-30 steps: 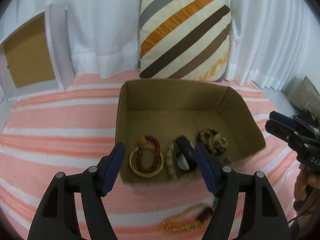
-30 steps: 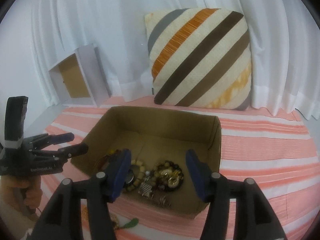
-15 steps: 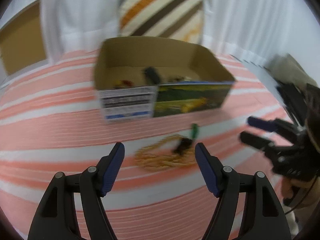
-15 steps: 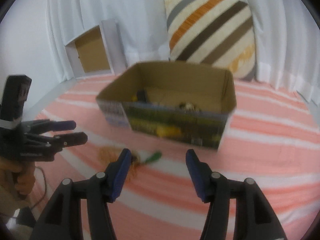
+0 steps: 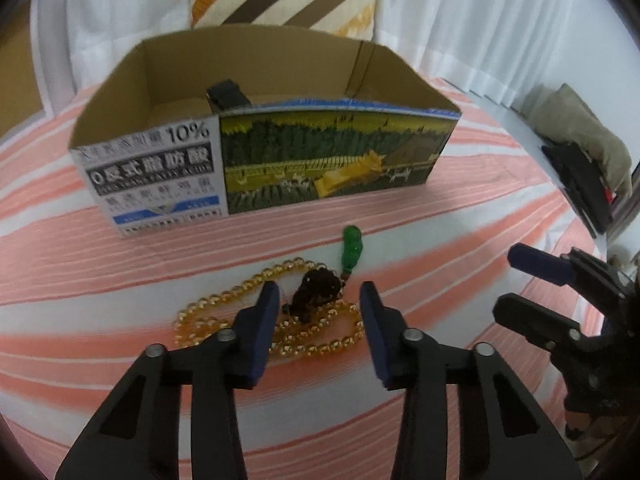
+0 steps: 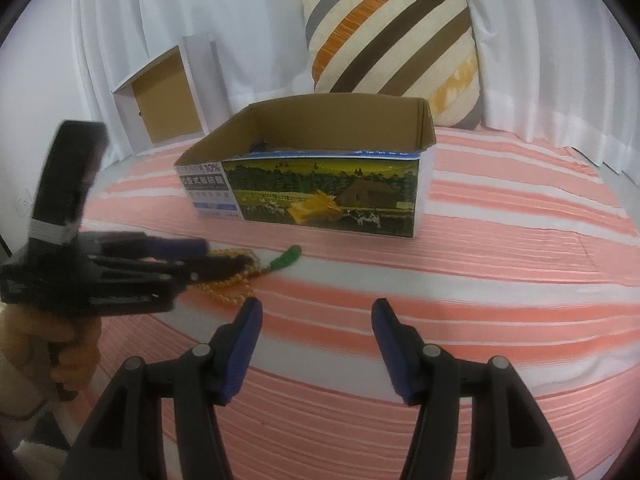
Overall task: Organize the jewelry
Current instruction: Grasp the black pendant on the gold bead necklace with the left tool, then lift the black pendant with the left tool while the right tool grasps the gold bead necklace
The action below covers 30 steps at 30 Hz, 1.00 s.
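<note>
An amber bead necklace (image 5: 320, 346) with a dark brown bead cluster (image 5: 316, 292) and a green pendant (image 5: 352, 248) lies on the pink-striped bedspread in front of a printed cardboard box (image 5: 160, 176). My left gripper (image 5: 320, 300) is low over the necklace. Its jaws are closing, with the dark cluster between them and the pads apart from it. From the right wrist view, the left gripper (image 6: 216, 256) covers part of the necklace (image 6: 228, 292), and the pendant (image 6: 286, 258) shows beside it. My right gripper (image 6: 316, 316) stands open over bare bedspread, right of the necklace. A black item (image 5: 226, 96) shows inside the box.
A striped pillow (image 6: 392, 40) leans on white curtains behind the box (image 6: 320, 196). A white open-fronted case (image 6: 168, 92) stands at the back left. Folded dark and beige things (image 5: 580, 152) lie at the far right. A hand (image 6: 76, 336) grips the left tool's handle.
Both grippers pulled back from over the box and sank toward the bedspread in front of it. The left jaws narrowed around the necklace's dark cluster. The right jaws kept their width.
</note>
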Motion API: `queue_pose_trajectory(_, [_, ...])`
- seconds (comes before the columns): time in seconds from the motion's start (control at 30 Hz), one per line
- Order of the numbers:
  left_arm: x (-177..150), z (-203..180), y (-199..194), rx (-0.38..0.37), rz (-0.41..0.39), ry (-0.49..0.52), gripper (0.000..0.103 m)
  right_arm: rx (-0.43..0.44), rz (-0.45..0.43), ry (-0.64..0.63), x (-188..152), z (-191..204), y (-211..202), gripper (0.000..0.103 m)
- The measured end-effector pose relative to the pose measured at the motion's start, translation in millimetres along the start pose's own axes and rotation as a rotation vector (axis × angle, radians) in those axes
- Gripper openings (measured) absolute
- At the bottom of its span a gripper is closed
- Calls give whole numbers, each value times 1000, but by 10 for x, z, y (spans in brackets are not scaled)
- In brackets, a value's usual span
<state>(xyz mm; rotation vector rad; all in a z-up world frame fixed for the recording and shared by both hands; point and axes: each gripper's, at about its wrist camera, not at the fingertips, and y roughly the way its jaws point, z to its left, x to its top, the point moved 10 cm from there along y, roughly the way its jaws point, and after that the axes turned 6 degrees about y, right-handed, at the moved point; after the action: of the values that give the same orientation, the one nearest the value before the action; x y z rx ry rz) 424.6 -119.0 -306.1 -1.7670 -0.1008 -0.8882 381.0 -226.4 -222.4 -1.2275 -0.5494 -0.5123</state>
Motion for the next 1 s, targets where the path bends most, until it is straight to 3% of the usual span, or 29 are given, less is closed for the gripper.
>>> queue_pose_trajectory(0.1, [-6,-8,40,-5,0,-14,38,5,-3,0,-16,21,11,58])
queue_pose_trajectory(0.17, [-14,3,58,-19,-3,-26,23,4,-3,-5,-30,34,11,58])
queue_pose_trajectory(0.33, [2,4,29,-27,-33,-32,10,2,2,-6,-50,38,9,58])
queue_pose_trajectory(0.8, [335,247,-848,-56,-216,-149,9,-1,4,7,-116,-1,-31,58])
queue_pose_trajectory(0.9, [310,389,-1001,-22,-239,-179,9,7,15,8,-132,18,-14,58])
queue_pose_trajectory(1.0, [196,581,-1053,56,-233,-190,9,40,33,-5,-117,129,44,58])
